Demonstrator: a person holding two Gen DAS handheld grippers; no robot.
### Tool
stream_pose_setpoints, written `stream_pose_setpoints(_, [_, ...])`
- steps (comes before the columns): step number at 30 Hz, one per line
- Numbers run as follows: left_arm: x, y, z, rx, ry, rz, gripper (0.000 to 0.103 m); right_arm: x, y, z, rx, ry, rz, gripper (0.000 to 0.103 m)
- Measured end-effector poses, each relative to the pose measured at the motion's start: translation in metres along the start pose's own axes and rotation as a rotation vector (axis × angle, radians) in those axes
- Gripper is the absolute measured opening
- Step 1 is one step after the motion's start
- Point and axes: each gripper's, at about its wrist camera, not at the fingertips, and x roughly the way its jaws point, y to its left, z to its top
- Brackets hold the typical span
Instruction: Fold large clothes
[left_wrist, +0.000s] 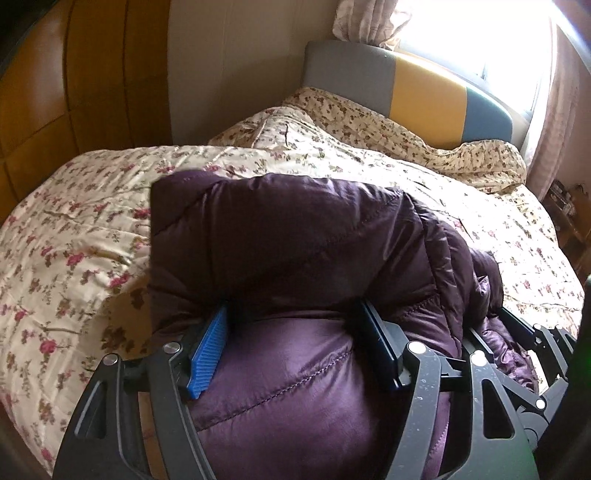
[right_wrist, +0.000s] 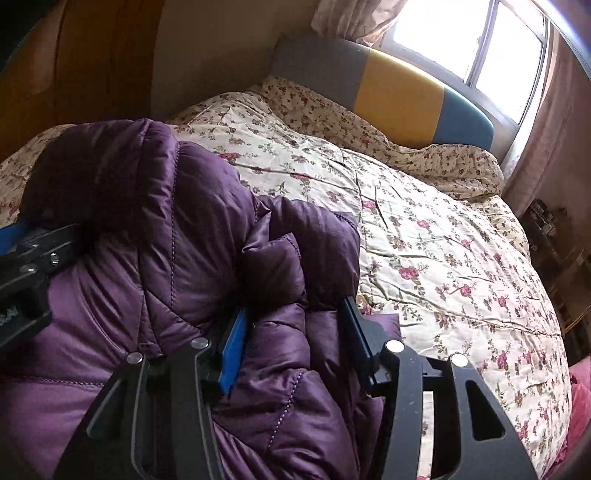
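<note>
Purple quilted jacket (left_wrist: 295, 229) bulges, seemingly clamped, in both grippers' jaws over floral bedspread (right_wrist: 443, 236).

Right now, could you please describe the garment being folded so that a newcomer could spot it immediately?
Start at the bed with the floral quilt and the grey, yellow and blue headboard. On the near part of that quilt sits a puffy purple quilted jacket, pinched by both tools. It is the only dark, shiny, unpatterned fabric there.
</note>
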Motion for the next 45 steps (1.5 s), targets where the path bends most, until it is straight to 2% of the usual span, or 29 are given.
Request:
stream_pose_setpoints(2, [-0.014, 0.000, 0.000, 0.009, -0.025, 0.022, 0.075, -0.008, -0.003, 0.000, -0.007, -0.016, 0.002, 0.050])
stream_pose_setpoints(6, [-0.043, 0.001, -0.004, -0.006, -0.075, 0.027, 0.081, -0.025, -0.008, 0.002, 0.009, -0.035, 0.014, 0.062])
stream_pose_setpoints(14, [-0.086, 0.005, -0.016, -0.039, -0.131, 0.026, 0.084, -0.066, -0.008, -0.004, -0.004, -0.078, 0.030, 0.062])
stream_pose_setpoints(20, [-0.104, 0.010, -0.033, -0.067, -0.126, 0.027, 0.084, -0.089, -0.006, -0.018, 0.016, -0.080, 0.069, 0.064])
stream_pose_setpoints(28, [-0.123, 0.011, -0.059, -0.097, -0.116, 0.039, 0.084, -0.117, -0.005, -0.039, 0.010, -0.077, 0.067, 0.065])
stream_pose_setpoints(34, [-0.135, 0.013, -0.080, -0.127, -0.095, 0.052, 0.084, -0.134, -0.011, -0.055, 0.036, -0.058, 0.059, 0.071])
stream_pose_setpoints(37, [-0.143, 0.012, -0.090, -0.126, -0.100, 0.063, 0.093, -0.141, -0.013, -0.061, 0.035, -0.056, 0.059, 0.073])
stream_pose_setpoints(42, [-0.151, 0.008, -0.101, -0.098, -0.098, 0.087, 0.094, -0.146, -0.017, -0.067, 0.047, -0.054, 0.067, 0.076])
stream_pose_setpoints(45, [-0.155, 0.007, -0.105, -0.110, -0.098, 0.071, 0.097, -0.148, -0.017, -0.070, 0.045, -0.057, 0.066, 0.078])
